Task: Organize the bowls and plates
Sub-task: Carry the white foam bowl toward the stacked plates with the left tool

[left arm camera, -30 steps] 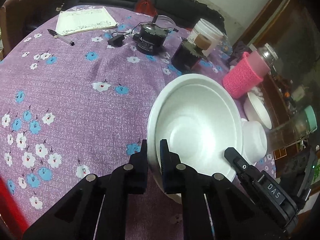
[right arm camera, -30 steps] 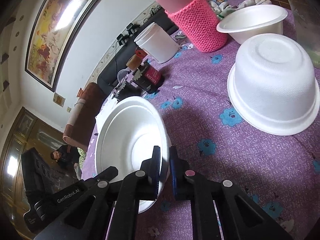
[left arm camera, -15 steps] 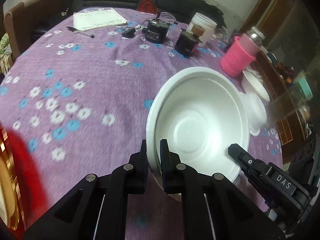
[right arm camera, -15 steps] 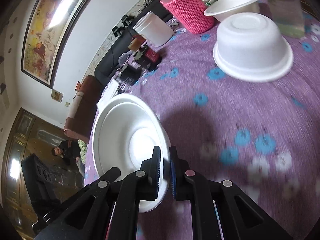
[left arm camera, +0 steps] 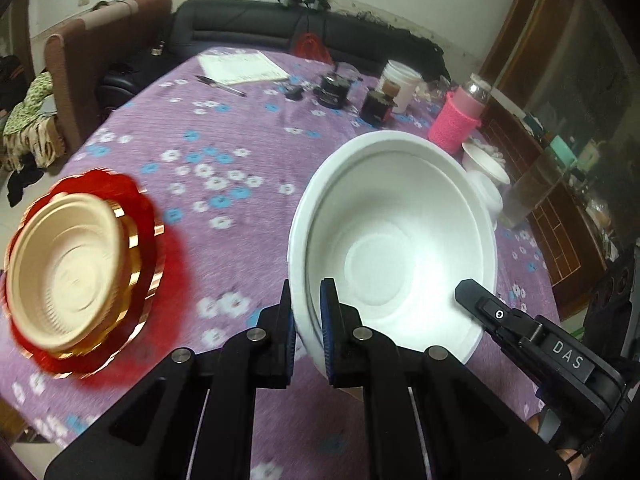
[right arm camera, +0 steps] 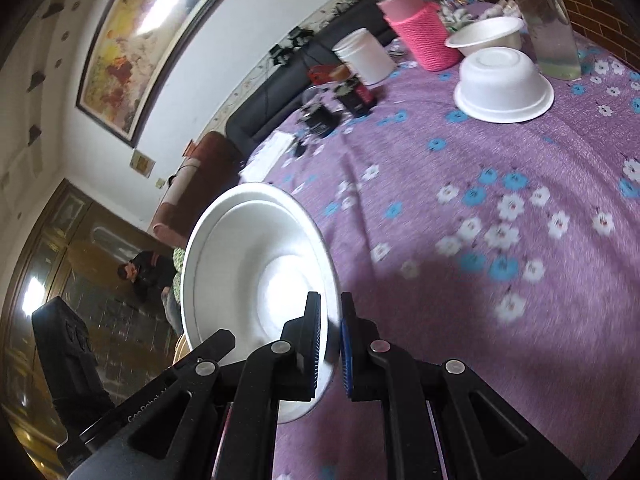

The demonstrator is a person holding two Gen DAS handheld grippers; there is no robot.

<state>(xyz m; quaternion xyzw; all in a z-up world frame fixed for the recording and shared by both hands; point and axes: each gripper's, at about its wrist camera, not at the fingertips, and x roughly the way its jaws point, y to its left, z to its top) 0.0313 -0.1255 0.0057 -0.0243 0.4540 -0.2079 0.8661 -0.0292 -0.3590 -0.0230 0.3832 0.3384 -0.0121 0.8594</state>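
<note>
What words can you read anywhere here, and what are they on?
"DAS": on the right gripper, seen from the left wrist.
"GenRobot.A", partly cut off: on the left gripper, seen from the right wrist.
Notebook writing and jar label: too small and blurred to read.

- White bowl (left arm camera: pixel 396 240) at centre right.
- Purple tablecloth (left arm camera: pixel 224 132) patterned with white and blue flowers.
- Red plate (left arm camera: pixel 160 256) with gold rim at lower left, beige bowl (left arm camera: pixel 64 276) on it.
- Pink knitted sleeve (right arm camera: pixel 424 36) at upper right.
- Black gripper fingers (left arm camera: pixel 276 344) with blue pads.
</note>
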